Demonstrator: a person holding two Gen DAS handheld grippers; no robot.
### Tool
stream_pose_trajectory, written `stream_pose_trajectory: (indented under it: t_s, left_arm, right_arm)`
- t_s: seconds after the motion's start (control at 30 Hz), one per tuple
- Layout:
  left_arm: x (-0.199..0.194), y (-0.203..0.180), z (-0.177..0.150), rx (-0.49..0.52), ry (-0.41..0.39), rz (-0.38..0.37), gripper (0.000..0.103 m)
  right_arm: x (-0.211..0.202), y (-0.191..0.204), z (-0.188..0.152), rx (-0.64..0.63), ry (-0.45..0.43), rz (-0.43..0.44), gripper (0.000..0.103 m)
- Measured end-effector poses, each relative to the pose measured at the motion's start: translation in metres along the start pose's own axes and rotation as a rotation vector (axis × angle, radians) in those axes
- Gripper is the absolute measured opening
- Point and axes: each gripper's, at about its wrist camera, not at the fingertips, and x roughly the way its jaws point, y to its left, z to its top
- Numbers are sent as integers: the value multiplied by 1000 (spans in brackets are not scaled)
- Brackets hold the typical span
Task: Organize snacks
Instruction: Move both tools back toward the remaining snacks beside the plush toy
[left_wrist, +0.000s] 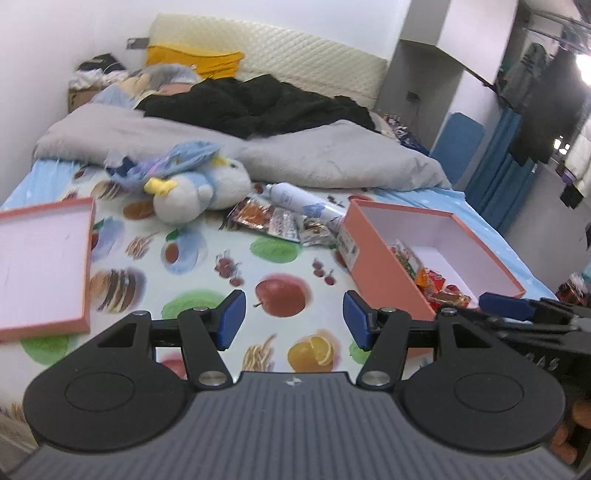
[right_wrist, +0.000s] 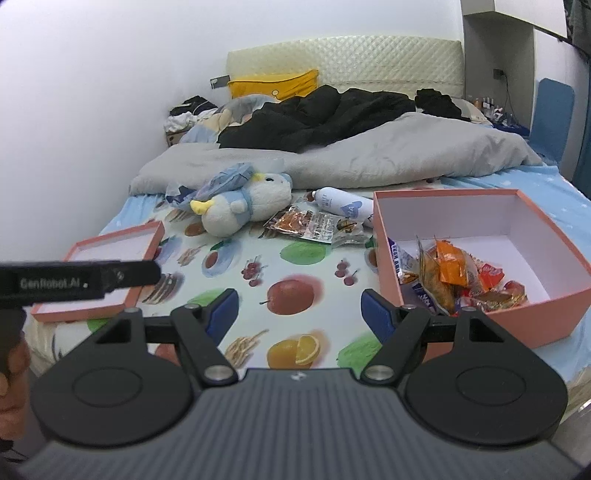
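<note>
While several wrapped snacks (right_wrist: 461, 280) already lie in our pink box (right_wrist: 561, 258), three loose packets (right_wrist: 314, 227) remain on the bed at twelve o'clock; left claw (left_wrist: 293, 319) and right claw (right_wrist: 299, 315) gape wide, empty.

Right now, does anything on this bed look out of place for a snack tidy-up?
Yes. A white bottle lies on its side beside the loose snack packets, behind the pink box; it does not look like a snack. A plush toy lies toppled next to them. The box's lid sits apart, upturned.
</note>
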Motion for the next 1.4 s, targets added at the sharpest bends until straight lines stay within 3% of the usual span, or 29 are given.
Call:
stream_pose_trajectory:
  t_s: [0.13, 0.4, 0.6, 0.77, 1.0, 1.4]
  left_arm:
    - [6, 9, -3, -57, 11, 2, 64]
    - [41, 12, 7, -61, 73, -7, 64]
    - [73, 15, 20, -80, 99, -1, 66]
    - [116, 25, 24, -101, 141, -2, 67]
    - [179, 48, 28, -120, 186, 22, 67]
    - [299, 93, 57, -212, 194, -2, 67]
  right_arm:
    - [1, -4, 2, 16, -26, -16, 75]
    - [22, -17, 0, 38, 68, -31, 75]
    - [44, -20, 5, 23, 86, -38, 75]
    - [74, -17, 12, -22, 85, -85, 75]
    - [123, -13, 14, -87, 99, -84, 75]
    - [231, -7, 39, -168, 83, -112, 74]
